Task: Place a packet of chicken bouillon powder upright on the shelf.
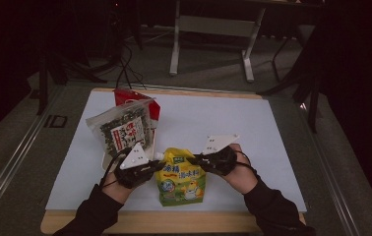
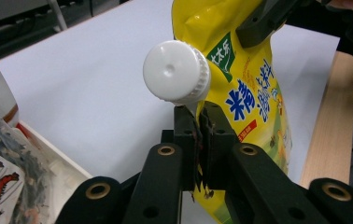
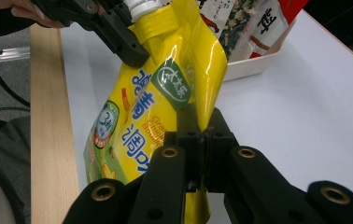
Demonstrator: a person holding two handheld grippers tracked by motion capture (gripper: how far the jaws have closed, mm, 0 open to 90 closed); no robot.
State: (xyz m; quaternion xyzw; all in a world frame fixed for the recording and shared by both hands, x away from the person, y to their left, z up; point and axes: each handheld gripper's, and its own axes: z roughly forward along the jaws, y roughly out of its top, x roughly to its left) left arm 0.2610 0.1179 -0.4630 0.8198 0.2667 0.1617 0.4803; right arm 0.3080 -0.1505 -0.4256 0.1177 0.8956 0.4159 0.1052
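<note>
Pouch: yellow spouted pouch [image 1: 181,177] near the table's [image 1: 253,128] front edge, held between both grippers.
Left of it: seaweed packet [image 1: 121,129] and red packet [image 1: 137,101] standing in a white tray [image 3: 251,65].
Left gripper [image 1: 155,166]: jaws pinched on the pouch's edge just below the white cap [image 2: 177,71].
Right gripper [image 1: 198,160]: jaws pressed tight on the pouch's opposite top edge.

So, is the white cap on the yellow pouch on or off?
On. The white cap sits on the spout of the yellow pouch, just above the left gripper, which pinches the pouch's edge.
</note>
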